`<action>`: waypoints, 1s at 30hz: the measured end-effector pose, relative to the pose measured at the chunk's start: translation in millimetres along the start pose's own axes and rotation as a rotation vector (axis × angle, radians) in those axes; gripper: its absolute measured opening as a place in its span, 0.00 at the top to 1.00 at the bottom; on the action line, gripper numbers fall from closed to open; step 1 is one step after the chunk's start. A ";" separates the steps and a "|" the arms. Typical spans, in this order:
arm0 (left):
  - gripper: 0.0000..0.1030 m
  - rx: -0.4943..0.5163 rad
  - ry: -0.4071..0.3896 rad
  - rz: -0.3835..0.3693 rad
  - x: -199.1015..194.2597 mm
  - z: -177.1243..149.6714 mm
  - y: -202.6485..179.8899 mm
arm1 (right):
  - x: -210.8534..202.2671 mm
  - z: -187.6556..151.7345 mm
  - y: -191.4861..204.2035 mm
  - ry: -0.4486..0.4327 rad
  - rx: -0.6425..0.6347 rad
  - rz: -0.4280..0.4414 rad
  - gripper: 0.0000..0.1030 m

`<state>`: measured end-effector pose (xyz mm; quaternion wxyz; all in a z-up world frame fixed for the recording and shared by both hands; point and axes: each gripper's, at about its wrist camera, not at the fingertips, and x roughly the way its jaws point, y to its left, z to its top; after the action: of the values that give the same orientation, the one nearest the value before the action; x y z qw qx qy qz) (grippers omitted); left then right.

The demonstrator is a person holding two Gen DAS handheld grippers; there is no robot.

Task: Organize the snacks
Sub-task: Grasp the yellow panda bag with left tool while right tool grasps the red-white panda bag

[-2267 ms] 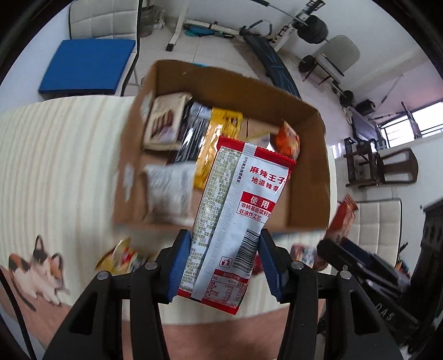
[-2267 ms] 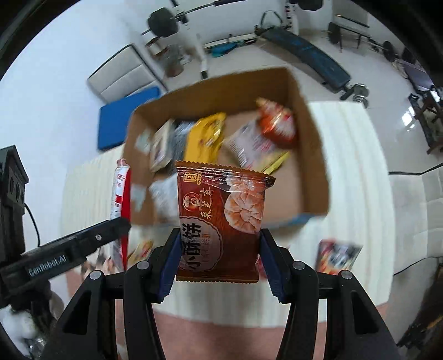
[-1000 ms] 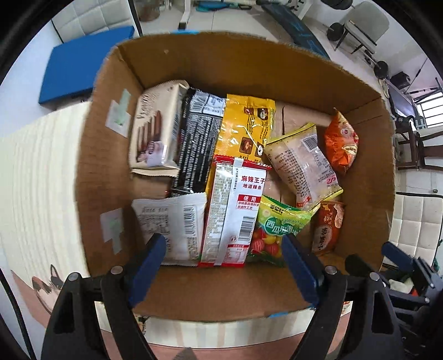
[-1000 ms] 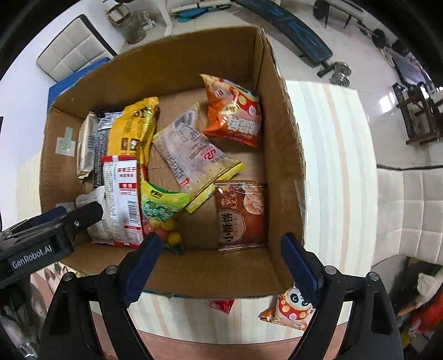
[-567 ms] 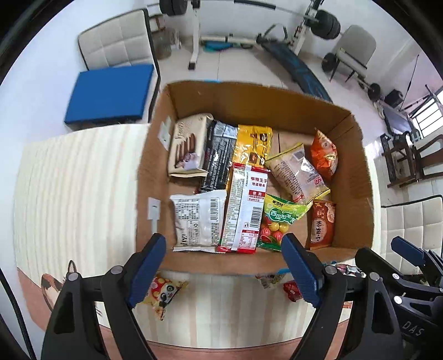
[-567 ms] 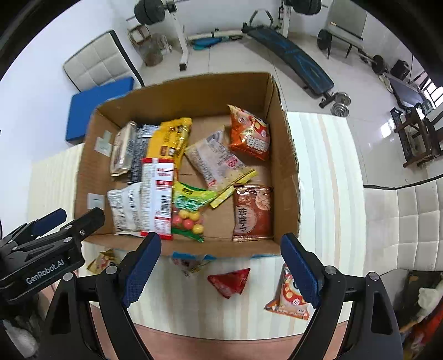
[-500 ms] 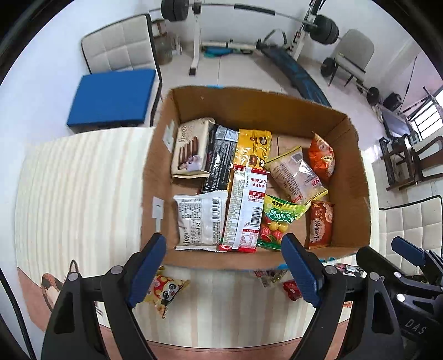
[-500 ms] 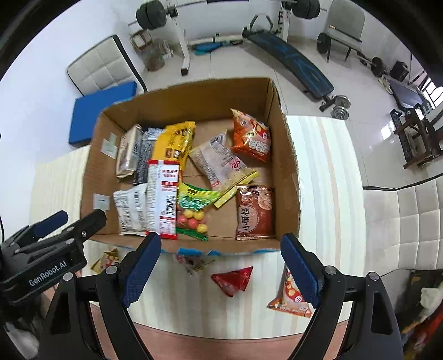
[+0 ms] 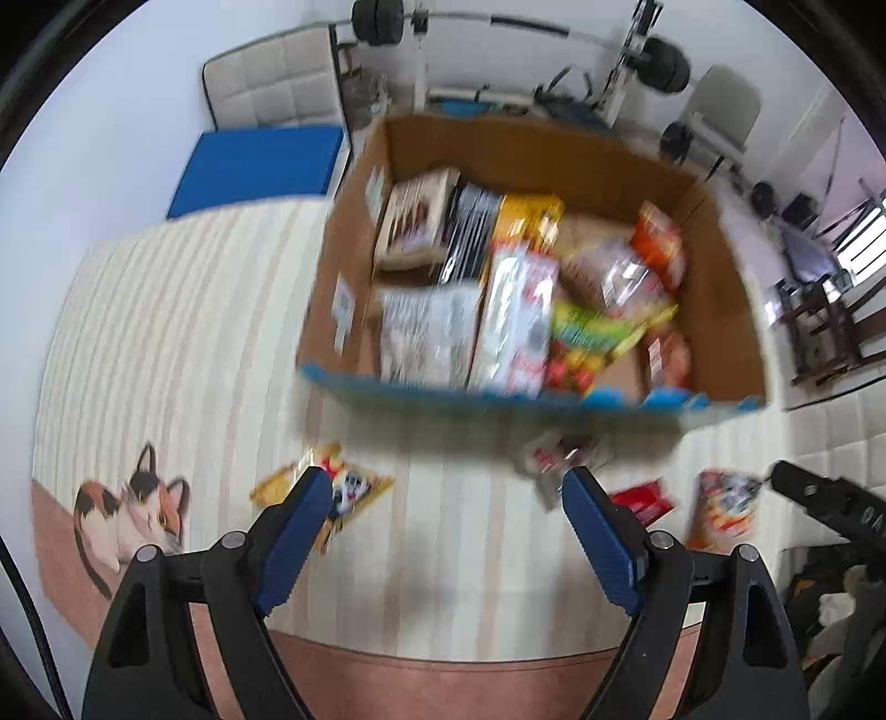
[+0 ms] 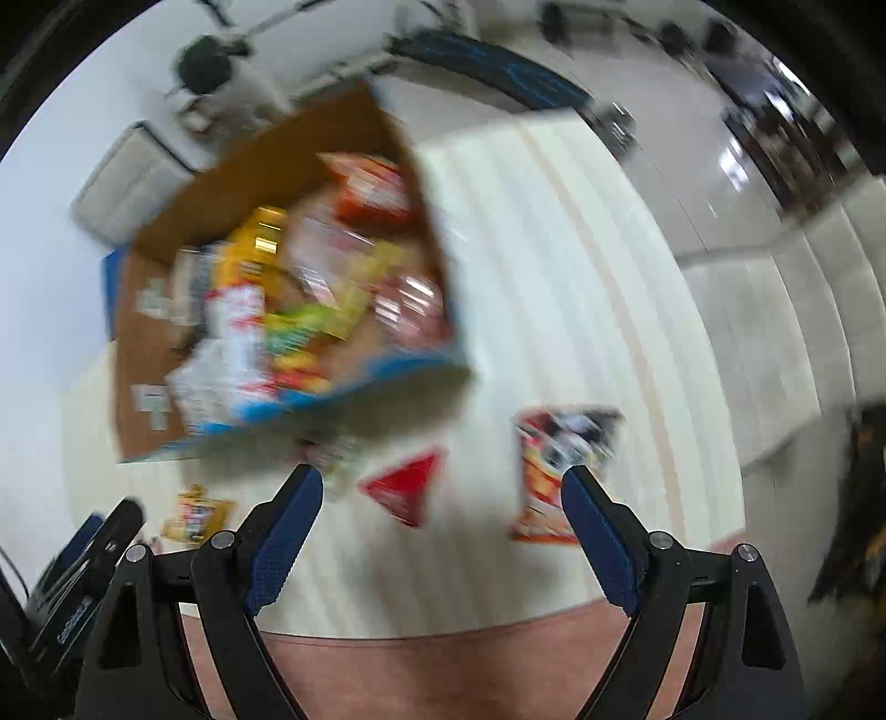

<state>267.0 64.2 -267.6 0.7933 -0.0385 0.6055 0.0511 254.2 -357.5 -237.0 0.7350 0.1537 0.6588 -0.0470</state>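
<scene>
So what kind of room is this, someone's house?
Probably a home room doubling as a gym: a barbell rack stands by the far wall, beyond a padded chair, and a cardboard box of snacks sits on a striped cloth.

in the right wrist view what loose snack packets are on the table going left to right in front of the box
yellow packet → red triangular packet → red and yellow packet, all lying outside the cardboard box.
</scene>
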 end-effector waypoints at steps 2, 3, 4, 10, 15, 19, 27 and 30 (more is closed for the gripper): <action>0.17 -0.011 0.033 0.015 19.1 -7.5 2.7 | 20.3 -3.1 -20.8 0.035 0.033 -0.043 0.12; 0.17 -0.023 0.053 0.022 30.2 -11.4 4.7 | 33.5 -5.3 -32.2 0.060 0.050 -0.066 0.12; 0.17 -0.027 0.064 0.027 37.7 -14.1 5.4 | 42.3 -8.5 -39.9 0.075 0.062 -0.072 0.12; 0.17 -0.028 0.120 0.049 64.4 -31.7 8.1 | 102.5 -15.2 -65.5 0.167 0.100 -0.089 0.12; 0.17 -0.020 0.112 0.072 62.6 -33.5 24.2 | 116.0 -16.0 -59.4 0.130 0.060 -0.113 0.56; 0.17 -0.014 0.083 0.088 57.8 -27.0 55.4 | 108.7 -33.1 -37.1 0.104 -0.015 -0.106 0.56; 0.17 0.058 0.123 0.046 66.4 -13.8 101.0 | 113.4 -78.6 1.3 0.172 -0.038 0.010 0.56; 0.17 0.118 0.180 0.022 84.9 -6.9 94.4 | 120.6 -83.9 7.5 0.195 -0.030 0.027 0.56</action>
<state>270.6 159.9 -351.2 0.7361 0.0105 0.6765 0.0204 191.6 -310.1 -361.4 0.6702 0.1554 0.7256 -0.0124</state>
